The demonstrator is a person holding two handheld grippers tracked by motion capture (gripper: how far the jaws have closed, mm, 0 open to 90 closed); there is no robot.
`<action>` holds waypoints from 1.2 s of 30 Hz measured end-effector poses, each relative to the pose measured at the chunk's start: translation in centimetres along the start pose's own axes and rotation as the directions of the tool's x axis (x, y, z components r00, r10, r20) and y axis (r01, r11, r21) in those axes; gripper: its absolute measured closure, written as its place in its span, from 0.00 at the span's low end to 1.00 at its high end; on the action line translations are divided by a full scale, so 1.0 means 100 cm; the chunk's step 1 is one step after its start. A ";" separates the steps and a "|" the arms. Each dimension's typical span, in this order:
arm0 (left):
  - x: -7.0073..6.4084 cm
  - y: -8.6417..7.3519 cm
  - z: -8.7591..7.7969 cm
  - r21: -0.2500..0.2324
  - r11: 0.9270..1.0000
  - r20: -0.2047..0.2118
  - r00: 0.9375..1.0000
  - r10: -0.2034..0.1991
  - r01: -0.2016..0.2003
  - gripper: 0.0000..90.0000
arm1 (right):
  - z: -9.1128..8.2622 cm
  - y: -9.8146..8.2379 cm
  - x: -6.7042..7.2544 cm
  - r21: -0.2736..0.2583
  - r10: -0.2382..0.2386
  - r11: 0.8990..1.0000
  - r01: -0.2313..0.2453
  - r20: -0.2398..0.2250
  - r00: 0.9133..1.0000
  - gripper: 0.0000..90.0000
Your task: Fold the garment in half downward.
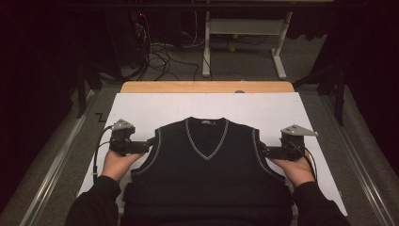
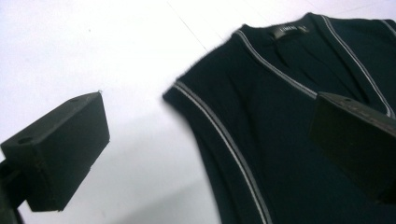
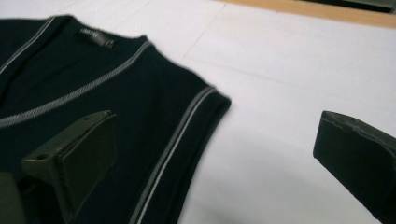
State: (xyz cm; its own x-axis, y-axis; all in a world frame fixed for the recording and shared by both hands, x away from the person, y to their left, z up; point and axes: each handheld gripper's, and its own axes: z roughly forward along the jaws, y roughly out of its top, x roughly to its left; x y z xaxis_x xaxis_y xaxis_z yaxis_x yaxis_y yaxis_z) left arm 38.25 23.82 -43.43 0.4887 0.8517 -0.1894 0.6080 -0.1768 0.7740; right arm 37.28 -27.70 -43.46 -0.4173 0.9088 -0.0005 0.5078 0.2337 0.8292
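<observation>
A dark navy sleeveless V-neck vest [image 1: 207,165] with grey trim lies flat, neck away from me, on a white sheet [image 1: 155,108]. My left gripper [image 1: 151,141] sits at the vest's left armhole, jaws pointing inward. In the left gripper view that gripper [image 2: 208,144] is open, one jaw over the bare sheet and one over the vest [image 2: 280,116], with nothing pinched. My right gripper [image 1: 263,151] sits at the right armhole. In the right gripper view it [image 3: 215,158] is open too, its jaws either side of the trimmed armhole edge of the vest [image 3: 93,84].
The sheet covers a wooden table whose far edge [image 1: 207,87] shows beyond it. Metal rails [image 1: 61,155] run along both sides. On the floor behind stand a white table frame [image 1: 244,28] and loose cables [image 1: 160,56]. The vest's hem hangs over the near edge.
</observation>
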 end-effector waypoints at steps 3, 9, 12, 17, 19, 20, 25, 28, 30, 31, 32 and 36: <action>0.003 0.011 0.008 0.017 1.000 -0.009 1.000 -0.021 0.021 0.00 | 0.006 0.009 -0.003 -0.001 0.018 1.000 -0.018 -0.001 1.000 0.02; 0.010 0.017 0.036 0.083 0.992 -0.016 0.995 -0.099 0.099 0.06 | 0.032 0.019 -0.009 0.058 0.042 0.997 -0.042 0.015 0.999 0.06; 0.011 0.014 0.053 0.138 0.984 -0.022 0.994 -0.111 0.113 0.07 | 0.040 0.017 -0.009 0.084 0.059 0.995 -0.058 -0.006 0.998 0.09; 0.010 0.010 0.072 0.190 0.971 -0.065 0.988 -0.137 0.147 0.23 | 0.065 0.008 -0.006 0.217 0.045 0.975 -0.046 0.007 0.999 0.26; 0.006 0.011 0.073 0.189 0.972 -0.057 0.990 -0.131 0.140 0.28 | 0.069 0.006 -0.004 0.231 0.047 0.972 -0.049 0.013 0.999 0.27; 0.004 0.013 0.074 0.198 0.970 -0.064 0.989 -0.132 0.142 0.30 | 0.070 0.007 -0.004 0.217 0.050 0.975 -0.054 0.020 0.999 0.31; -0.011 0.015 0.079 0.225 0.969 -0.125 0.989 -0.073 0.100 0.43 | 0.078 0.014 0.004 0.222 0.033 0.974 -0.038 0.028 0.999 0.44; -0.011 0.015 0.079 0.223 0.967 -0.131 0.987 -0.094 0.122 0.54 | 0.081 0.015 0.011 0.217 0.015 0.976 -0.021 0.030 0.999 0.55; -0.013 0.015 0.079 0.227 0.966 -0.117 0.989 -0.095 0.120 0.61 | 0.081 0.015 0.014 0.210 0.012 0.978 -0.015 0.018 1.000 0.66; -0.015 0.015 0.079 0.229 0.967 -0.112 0.990 -0.087 0.111 0.67 | 0.081 0.015 0.015 0.209 0.012 0.978 -0.013 0.009 1.000 0.71; -0.017 0.014 0.080 0.229 0.968 -0.115 0.990 -0.077 0.102 0.69 | 0.081 0.015 0.016 0.208 0.007 0.978 -0.008 0.005 1.000 0.74; -0.018 0.014 0.080 0.226 0.969 -0.100 0.992 -0.077 0.098 0.76 | 0.080 0.015 0.021 0.209 -0.013 0.978 0.017 -0.017 1.000 0.86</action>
State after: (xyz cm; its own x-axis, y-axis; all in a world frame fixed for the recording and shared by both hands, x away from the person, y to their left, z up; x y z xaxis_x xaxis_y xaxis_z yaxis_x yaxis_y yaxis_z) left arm 43.21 18.04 -46.88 0.3754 0.9078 -0.1870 0.7786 -0.1994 0.5950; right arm 43.19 -22.64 -46.70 -0.4371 0.8994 -0.0020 0.6473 0.3162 0.6935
